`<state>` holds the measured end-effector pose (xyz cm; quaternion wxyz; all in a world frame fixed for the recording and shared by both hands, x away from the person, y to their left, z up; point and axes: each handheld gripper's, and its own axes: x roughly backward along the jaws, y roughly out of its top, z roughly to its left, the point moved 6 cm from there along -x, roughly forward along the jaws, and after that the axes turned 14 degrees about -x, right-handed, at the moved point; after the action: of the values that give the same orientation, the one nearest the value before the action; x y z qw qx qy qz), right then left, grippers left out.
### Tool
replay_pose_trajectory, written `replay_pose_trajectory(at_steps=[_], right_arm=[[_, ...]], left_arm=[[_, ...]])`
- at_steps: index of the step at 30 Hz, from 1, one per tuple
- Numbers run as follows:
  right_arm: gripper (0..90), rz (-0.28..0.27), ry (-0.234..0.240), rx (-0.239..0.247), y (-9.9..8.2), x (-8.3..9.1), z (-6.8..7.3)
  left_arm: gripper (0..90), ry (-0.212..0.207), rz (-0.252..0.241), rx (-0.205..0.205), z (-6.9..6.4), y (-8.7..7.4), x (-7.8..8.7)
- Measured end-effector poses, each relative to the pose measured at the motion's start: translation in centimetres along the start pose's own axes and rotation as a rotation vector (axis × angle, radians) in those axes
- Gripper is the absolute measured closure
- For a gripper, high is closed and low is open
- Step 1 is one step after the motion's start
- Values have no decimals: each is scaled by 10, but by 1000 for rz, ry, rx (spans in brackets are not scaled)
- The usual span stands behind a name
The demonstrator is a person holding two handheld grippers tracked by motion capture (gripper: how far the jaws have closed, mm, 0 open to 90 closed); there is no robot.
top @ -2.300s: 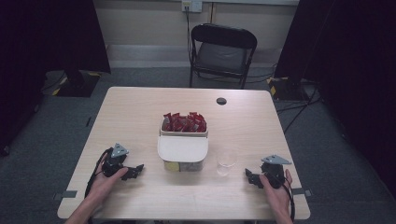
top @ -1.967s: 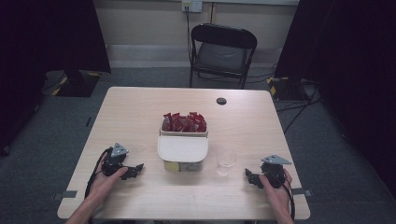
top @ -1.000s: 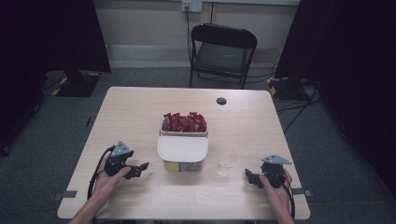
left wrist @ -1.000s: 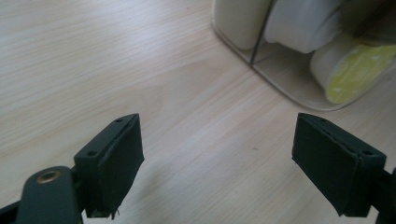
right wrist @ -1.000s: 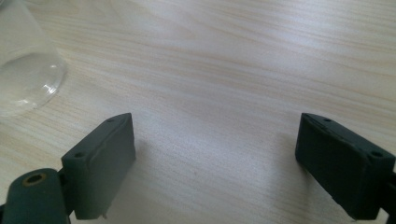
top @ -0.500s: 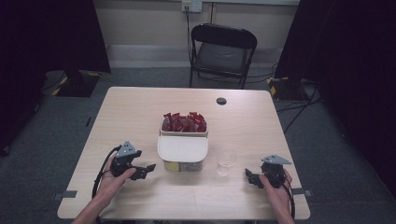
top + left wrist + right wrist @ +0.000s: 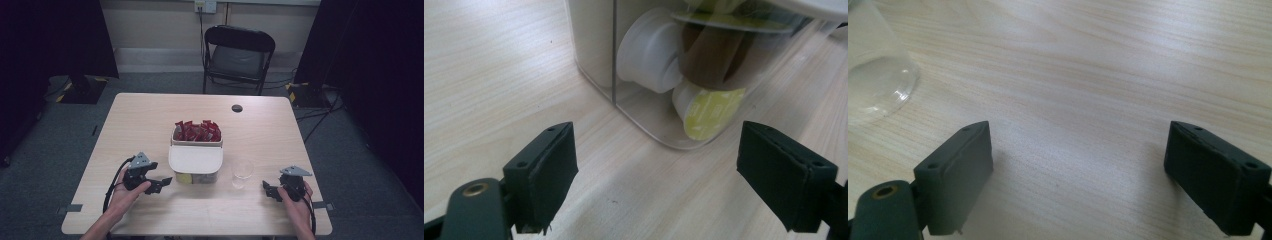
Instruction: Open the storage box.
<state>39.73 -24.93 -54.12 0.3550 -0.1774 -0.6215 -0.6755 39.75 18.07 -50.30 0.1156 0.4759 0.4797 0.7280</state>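
Behind the clear container, the small pods blur together and its white lid is cut off at the frame's top. The left gripper, lower left of the high view, points at the container at centre, jaws apart and empty. The right gripper, lower right, rests released beside a clear cup.

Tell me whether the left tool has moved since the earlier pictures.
Yes. The left tool has shifted rightward in the high view, closer to the clear container, jaws open.
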Motion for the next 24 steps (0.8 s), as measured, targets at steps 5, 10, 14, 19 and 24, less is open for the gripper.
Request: replay_pose_trajectory(at_steps=[5, 10, 14, 19, 24], right_arm=[[115, 0, 0, -1, 0, 0, 0], [115, 0, 0, 0, 0, 0, 0], [115, 0, 0, -1, 0, 0, 0], [115, 0, 0, 0, 0, 0, 0], [115, 0, 0, 0, 0, 0, 0]], left_arm=[[160, -8, -11, 2, -1, 3, -1], [161, -11, -8, 2, -1, 8, -2], [160, -23, -21, -4, -4, 16, -7], [160, -28, -25, -20, -6, 21, -8], [160, -32, -41, -12, -6, 26, -9]])
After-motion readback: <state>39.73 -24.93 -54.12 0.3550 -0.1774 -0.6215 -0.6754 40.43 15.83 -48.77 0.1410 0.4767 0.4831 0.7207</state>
